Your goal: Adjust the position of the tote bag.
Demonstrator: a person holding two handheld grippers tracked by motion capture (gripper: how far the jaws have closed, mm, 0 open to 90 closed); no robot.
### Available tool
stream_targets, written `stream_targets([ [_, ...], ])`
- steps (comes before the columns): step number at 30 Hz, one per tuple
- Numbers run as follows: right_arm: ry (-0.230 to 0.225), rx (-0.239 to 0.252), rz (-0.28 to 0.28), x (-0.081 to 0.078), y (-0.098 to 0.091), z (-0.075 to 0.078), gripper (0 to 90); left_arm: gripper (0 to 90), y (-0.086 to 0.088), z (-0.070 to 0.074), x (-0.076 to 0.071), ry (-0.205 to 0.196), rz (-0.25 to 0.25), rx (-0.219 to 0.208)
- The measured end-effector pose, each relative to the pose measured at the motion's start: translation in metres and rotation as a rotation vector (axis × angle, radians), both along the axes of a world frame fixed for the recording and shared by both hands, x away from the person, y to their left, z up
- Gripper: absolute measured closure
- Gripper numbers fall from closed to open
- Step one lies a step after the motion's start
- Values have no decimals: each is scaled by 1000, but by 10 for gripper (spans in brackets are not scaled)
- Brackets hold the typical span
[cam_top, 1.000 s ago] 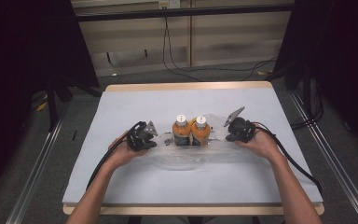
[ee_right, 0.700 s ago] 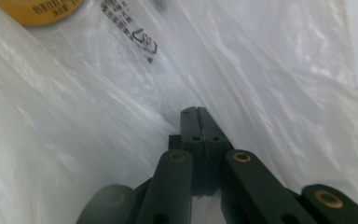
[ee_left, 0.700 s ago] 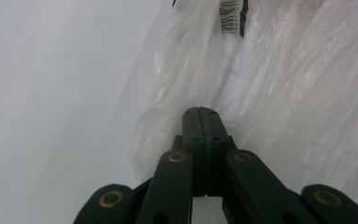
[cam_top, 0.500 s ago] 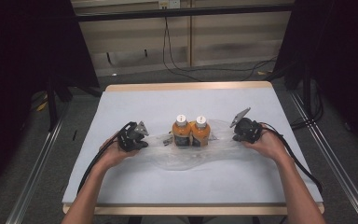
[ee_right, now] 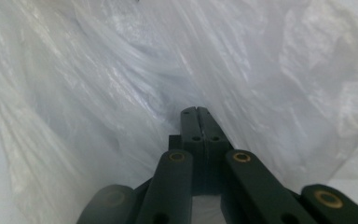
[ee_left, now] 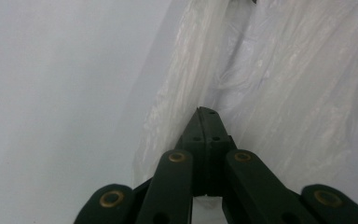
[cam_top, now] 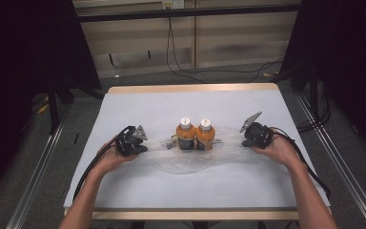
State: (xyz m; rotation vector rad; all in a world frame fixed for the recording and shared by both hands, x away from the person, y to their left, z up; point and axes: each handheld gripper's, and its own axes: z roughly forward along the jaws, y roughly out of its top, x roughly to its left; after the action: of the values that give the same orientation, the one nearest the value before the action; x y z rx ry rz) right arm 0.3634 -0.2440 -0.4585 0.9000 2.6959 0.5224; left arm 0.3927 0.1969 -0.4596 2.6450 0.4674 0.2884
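Two orange bottles with white caps, one (cam_top: pixel 185 134) beside the other (cam_top: pixel 205 134), stand side by side at the middle of the table. A clear plastic bag (cam_top: pixel 190 161) lies stretched flat around and in front of them. My left gripper (cam_top: pixel 144 139) is shut on the bag's left end, and the left gripper view shows its jaws (ee_left: pixel 207 113) pressed together with film (ee_left: pixel 284 84) gathered at the tips. On the bag's right end my right gripper (cam_top: pixel 243 141) is shut, its jaws (ee_right: pixel 196 112) closed among crumpled film (ee_right: pixel 121 84).
The white tabletop (cam_top: pixel 171 102) has a wooden rim. Dark frame posts and metal rails stand along both sides. Cables lie on the floor behind the table. A black cable trails from each gripper past the person's forearms.
My left gripper has moved left, away from the bottles, drawing the bag out wider. The right gripper has shifted slightly right. Both stay shut.
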Motion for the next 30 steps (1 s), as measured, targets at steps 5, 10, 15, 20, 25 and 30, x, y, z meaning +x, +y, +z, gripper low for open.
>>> stream_targets([
  [5,3,12,-3,0,-5,1,900,900,7,-1,-1,7,15,-31],
  [10,0,18,-6,1,-6,0,900,900,8,-1,-2,1,14,-24],
  [15,-5,18,-10,-1,-9,0,900,900,9,0,-4,-7,21,1],
  [20,-13,20,-16,-3,-10,0,900,900,12,-1,-3,12,43,-38],
  [25,-20,44,-30,-5,-10,-1,900,900,18,-2,-4,22,47,-106],
  [30,-27,140,-27,-4,-13,2,900,900,24,3,-3,42,33,-219],
])
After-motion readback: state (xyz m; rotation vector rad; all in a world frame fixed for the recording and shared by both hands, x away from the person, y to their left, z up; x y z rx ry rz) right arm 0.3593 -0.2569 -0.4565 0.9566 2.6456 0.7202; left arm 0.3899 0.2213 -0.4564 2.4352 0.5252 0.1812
